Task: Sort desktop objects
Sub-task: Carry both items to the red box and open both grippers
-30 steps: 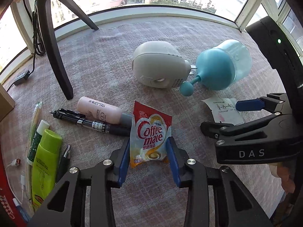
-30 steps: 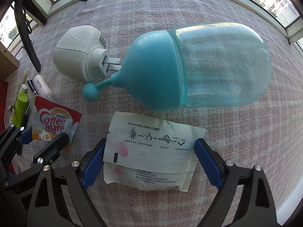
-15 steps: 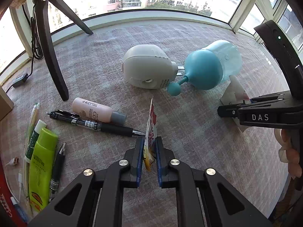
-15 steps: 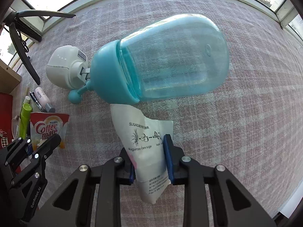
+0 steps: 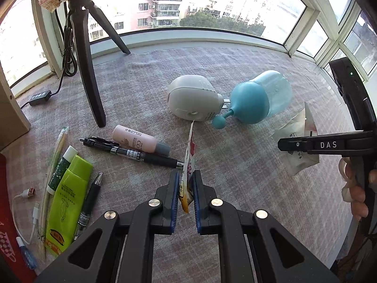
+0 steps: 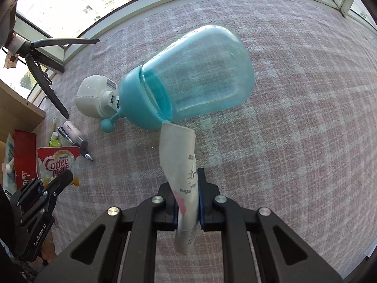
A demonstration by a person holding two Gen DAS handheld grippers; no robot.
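My left gripper (image 5: 186, 181) is shut on a Coffee mate sachet (image 5: 189, 155), held edge-on above the cloth; the right wrist view shows its printed face (image 6: 59, 165). My right gripper (image 6: 187, 188) is shut on a white paper packet (image 6: 181, 162), lifted off the cloth; in the left wrist view the same packet (image 5: 298, 139) hangs from the right gripper's jaw at the right. A blue bottle (image 6: 195, 85) lies on its side just beyond the packet, with its cap against a white plug-in device (image 6: 93, 99).
On the left of the pink checked cloth (image 5: 235, 155) lie a pink tube (image 5: 139, 139), a black pen (image 5: 132, 152), a green tube (image 5: 67, 202), a second pen (image 5: 90, 198) and a cable (image 5: 26, 200). A black tripod (image 5: 87, 70) stands at the back left. A red box (image 6: 23, 158) sits at the left edge.
Both grippers closed on their packets, the left on the sachet and the right on the paper packet, and raised them off the cloth. Each packet now stands edge-on between the fingers.
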